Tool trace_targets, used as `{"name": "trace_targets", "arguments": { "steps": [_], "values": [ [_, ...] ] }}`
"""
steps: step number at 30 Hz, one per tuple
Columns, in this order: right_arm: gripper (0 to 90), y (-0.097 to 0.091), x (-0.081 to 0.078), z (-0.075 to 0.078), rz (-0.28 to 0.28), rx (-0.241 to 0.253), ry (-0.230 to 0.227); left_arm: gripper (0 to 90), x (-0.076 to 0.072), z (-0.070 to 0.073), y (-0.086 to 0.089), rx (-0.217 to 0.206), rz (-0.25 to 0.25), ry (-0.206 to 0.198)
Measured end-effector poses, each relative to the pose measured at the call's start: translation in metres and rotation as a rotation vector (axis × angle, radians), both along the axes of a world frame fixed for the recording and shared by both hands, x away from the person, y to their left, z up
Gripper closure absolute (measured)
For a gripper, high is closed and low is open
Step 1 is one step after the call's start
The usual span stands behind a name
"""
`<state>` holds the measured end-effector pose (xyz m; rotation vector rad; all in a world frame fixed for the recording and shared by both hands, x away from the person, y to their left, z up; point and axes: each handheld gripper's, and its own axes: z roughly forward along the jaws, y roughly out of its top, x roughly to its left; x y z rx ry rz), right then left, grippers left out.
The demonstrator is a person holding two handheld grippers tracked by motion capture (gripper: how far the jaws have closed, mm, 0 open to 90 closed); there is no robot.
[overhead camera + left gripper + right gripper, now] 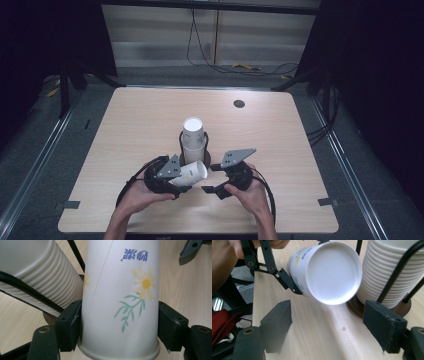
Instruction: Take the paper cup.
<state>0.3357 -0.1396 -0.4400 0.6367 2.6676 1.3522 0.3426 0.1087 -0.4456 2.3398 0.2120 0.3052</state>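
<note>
Paper cup [120, 302], smooth, white and tapered, printed with a yellow daisy on green stems and blue characters, is clamped near its rolled rim between the black pads of the left gripper [172, 181], at the near middle of the table [125, 130]. It is held on its side, its flat round base [333, 272] turned toward the right gripper [215, 189]. The right gripper's jaws are seen standing apart with nothing between them, just right of the cup and not touching it.

Just beyond the held cup, a stack of ribbed white cups [193, 140] is kept upright in a holder [402, 262] made of thin black rods on a round dark wooden foot [404, 310]. Whether anything lies inside the top cup cannot be told.

Pale wood grain covers the tabletop. Open surface is left to the left, right and far side of the stack, with a small dark round grommet [239, 104] near the far edge. Both hands are placed close to the near edge.
</note>
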Motion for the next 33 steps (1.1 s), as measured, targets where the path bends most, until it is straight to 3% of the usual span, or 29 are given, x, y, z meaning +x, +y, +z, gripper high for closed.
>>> {"name": "trace_targets", "arguments": {
  "steps": [6, 10, 14, 17, 25, 33],
  "values": [
    [17.8, 0.005, 0.001, 0.001, 0.021, -0.031, 0.007, 29.6, -0.002, 0.002, -0.003, 0.049, -0.027, -0.015],
    [17.7, 0.009, 0.002, 0.002, 0.033, -0.077, 0.005, 29.7, -0.003, 0.003, -0.003, 0.068, -0.035, -0.019],
    [15.5, 0.013, 0.003, 0.002, 0.022, -0.109, -0.002, 29.7, -0.003, 0.005, -0.006, 0.119, -0.036, -0.038],
    [15.5, 0.014, 0.005, 0.002, 0.032, -0.121, 0.005, 29.8, -0.003, 0.005, -0.007, 0.126, -0.043, -0.035],
    [23.1, 0.017, 0.008, 0.004, 0.088, -0.15, 0.012, 29.8, -0.004, 0.003, -0.013, 0.169, -0.067, -0.031],
    [26.9, 0.021, 0.011, 0.0, 0.12, -0.161, 0.057, 29.8, -0.009, -0.002, -0.019, 0.19, -0.087, -0.035]
  ]
}}
